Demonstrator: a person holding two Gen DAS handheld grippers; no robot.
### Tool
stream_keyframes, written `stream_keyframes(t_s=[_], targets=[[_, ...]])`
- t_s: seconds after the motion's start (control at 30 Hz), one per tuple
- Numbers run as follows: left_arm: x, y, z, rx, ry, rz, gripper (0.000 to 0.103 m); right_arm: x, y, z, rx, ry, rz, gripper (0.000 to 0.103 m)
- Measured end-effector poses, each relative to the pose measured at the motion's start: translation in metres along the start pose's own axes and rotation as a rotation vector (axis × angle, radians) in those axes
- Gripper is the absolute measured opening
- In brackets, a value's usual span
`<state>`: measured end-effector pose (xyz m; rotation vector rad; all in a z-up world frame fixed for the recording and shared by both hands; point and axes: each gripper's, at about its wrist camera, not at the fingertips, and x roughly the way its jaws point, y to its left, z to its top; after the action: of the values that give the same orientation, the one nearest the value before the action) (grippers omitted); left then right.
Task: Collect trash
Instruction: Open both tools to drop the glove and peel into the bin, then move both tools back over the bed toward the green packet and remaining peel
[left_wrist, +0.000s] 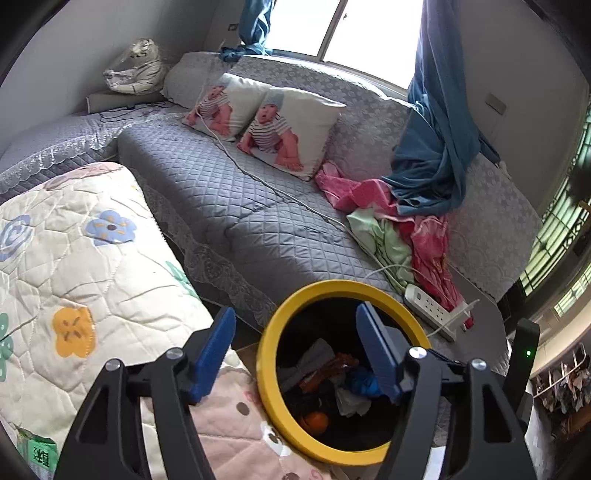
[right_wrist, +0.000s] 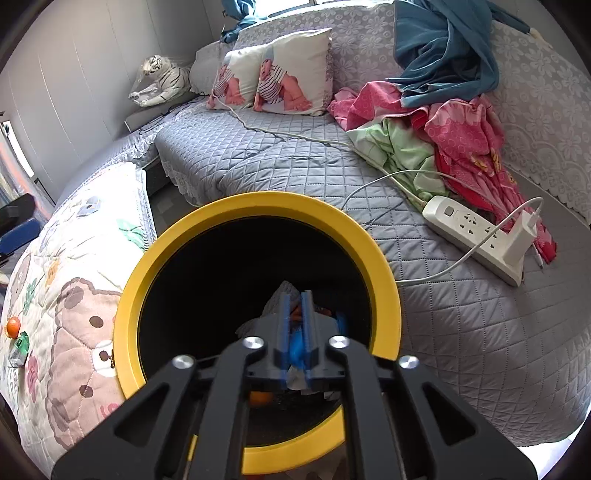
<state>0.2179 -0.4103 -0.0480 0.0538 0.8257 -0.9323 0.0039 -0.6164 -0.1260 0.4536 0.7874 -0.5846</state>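
A bin with a yellow rim (left_wrist: 266, 354) (right_wrist: 258, 201) stands between the flowered quilt and the grey sofa. Inside lie grey, orange, white and blue scraps (left_wrist: 364, 382) and an orange ball (left_wrist: 317, 421). My left gripper (left_wrist: 295, 314) hangs over the bin's near-left rim, wide open with nothing between its blue pads (left_wrist: 214, 350). My right gripper (right_wrist: 296, 295) points down into the bin's mouth. Its jaws stand a narrow slit apart, and through the slit I see blue trash (right_wrist: 297, 349) lying below. On the quilt lie an orange ball (right_wrist: 13, 326) and a green carton (right_wrist: 20, 347) (left_wrist: 37, 452).
A white power strip (right_wrist: 476, 236) (left_wrist: 430, 310) with a charger and cables lies on the sofa right of the bin. Pink and green clothes (right_wrist: 454, 133), a blue curtain (left_wrist: 436, 155), two pillows (left_wrist: 291, 129) and a plush tiger (left_wrist: 138, 70) sit farther back.
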Motion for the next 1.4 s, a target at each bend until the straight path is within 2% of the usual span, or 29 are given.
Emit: stream_keyframes(t_s=[0.03,0.07,0.17,0.27,0.37,0.47,0.57,0.73,0.77,0.9,1.03,1.4], targets=[[-0.007,0.008,0.002,-0.007,-0.013,0.018,0.067,-0.001,0.001,0.0,0.001,-0.004,0.002,0.021],[-0.012,0.014,0.003,-0.01,-0.023,0.035,0.068,-0.002,0.001,0.0,0.001,-0.009,0.001,0.024],[-0.035,0.043,0.008,-0.032,-0.054,0.076,0.068,-0.007,0.009,0.001,-0.019,-0.025,-0.002,0.024],[-0.066,0.08,0.01,-0.052,-0.1,0.144,0.074,-0.017,0.025,0.0,-0.058,-0.054,0.041,0.025],[-0.102,0.126,0.006,-0.084,-0.138,0.235,0.077,-0.028,0.049,-0.005,-0.112,-0.097,0.115,0.039],[-0.136,0.174,-0.004,-0.131,-0.163,0.339,0.08,-0.039,0.089,-0.012,-0.212,-0.126,0.199,0.042],[-0.171,0.22,-0.022,-0.198,-0.175,0.421,0.082,-0.046,0.138,-0.025,-0.325,-0.137,0.31,0.054],[-0.215,0.277,-0.056,-0.275,-0.198,0.508,0.088,-0.053,0.226,-0.054,-0.501,-0.111,0.476,0.07],[-0.221,0.286,-0.064,-0.285,-0.201,0.52,0.089,-0.053,0.244,-0.06,-0.53,-0.097,0.507,0.071],[-0.23,0.304,-0.09,-0.302,-0.19,0.552,0.09,-0.057,0.302,-0.084,-0.624,-0.063,0.571,0.077],[-0.222,0.315,-0.111,-0.313,-0.153,0.559,0.09,-0.061,0.343,-0.102,-0.696,-0.058,0.577,0.078],[-0.192,0.333,-0.113,-0.299,-0.091,0.556,0.09,-0.044,0.386,-0.115,-0.758,-0.022,0.56,0.087]])
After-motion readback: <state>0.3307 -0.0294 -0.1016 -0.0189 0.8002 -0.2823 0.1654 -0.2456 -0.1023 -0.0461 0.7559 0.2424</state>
